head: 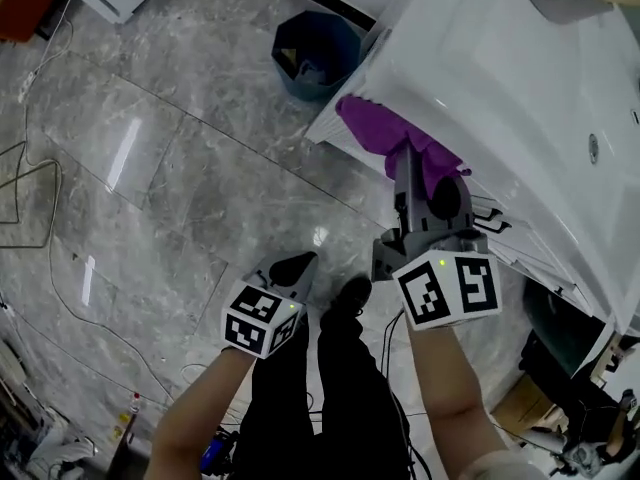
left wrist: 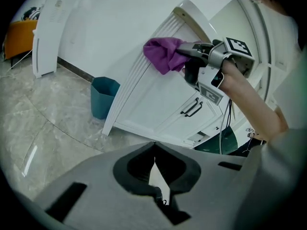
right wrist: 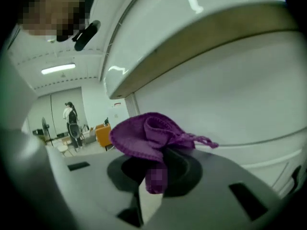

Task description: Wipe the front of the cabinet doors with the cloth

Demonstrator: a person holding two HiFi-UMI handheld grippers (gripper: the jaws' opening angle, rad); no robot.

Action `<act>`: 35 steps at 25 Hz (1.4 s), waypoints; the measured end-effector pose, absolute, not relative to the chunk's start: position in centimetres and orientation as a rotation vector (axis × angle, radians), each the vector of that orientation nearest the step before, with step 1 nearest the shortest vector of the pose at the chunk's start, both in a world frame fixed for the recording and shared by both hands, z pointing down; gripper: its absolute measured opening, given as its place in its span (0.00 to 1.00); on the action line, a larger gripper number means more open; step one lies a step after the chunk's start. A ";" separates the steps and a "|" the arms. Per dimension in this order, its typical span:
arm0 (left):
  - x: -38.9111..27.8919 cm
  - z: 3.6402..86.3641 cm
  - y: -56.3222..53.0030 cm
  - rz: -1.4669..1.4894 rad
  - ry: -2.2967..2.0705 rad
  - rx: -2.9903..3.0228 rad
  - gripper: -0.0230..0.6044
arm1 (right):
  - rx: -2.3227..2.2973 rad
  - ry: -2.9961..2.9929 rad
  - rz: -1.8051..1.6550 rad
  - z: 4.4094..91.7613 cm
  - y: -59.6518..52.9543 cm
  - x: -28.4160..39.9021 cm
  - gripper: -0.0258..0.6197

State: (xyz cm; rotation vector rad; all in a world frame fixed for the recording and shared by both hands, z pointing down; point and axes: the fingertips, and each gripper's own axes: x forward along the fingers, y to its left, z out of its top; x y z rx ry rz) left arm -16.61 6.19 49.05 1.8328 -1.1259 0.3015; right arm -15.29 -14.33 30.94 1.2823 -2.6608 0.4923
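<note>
A purple cloth point(head: 385, 133) is pressed to the upper left corner of the white cabinet door point(head: 470, 88). My right gripper point(head: 408, 160) is shut on the cloth, its marker cube toward me. In the right gripper view the cloth point(right wrist: 148, 138) bunches over the jaws, against the door panel point(right wrist: 230, 95) just under the countertop edge point(right wrist: 192, 37). My left gripper point(head: 292, 268) hangs low by the person's legs, away from the cabinet, shut on nothing. In its own view the left gripper point(left wrist: 154, 150) faces the cloth point(left wrist: 163, 54), the right gripper point(left wrist: 194, 56) and the door point(left wrist: 153, 99).
A blue bin point(head: 315, 53) stands on the marble floor left of the cabinet. Black door handles point(left wrist: 192, 108) sit lower right on the cabinet. Cables point(head: 30, 198) trail at the far left. A white appliance point(left wrist: 50, 32) leans at the wall. A person point(right wrist: 72, 121) stands far off.
</note>
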 end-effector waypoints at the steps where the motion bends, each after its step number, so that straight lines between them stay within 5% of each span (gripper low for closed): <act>1: -16.8 49.3 6.3 0.295 -1.132 1.824 0.07 | 1.275 -2.661 0.446 31.2 -14.4 -15.6 0.13; 26: -23.0 61.4 13.1 0.290 -1.181 1.620 0.07 | 0.879 -2.005 0.477 72.3 -14.4 -18.1 0.12; 31: -24.9 60.9 13.9 0.336 -1.204 1.606 0.07 | 0.933 -1.945 0.569 72.7 -14.4 -18.3 0.12; 35: -26.2 57.5 13.4 0.373 -1.244 1.608 0.07 | 0.825 -2.095 0.715 63.3 -10.0 -18.6 0.13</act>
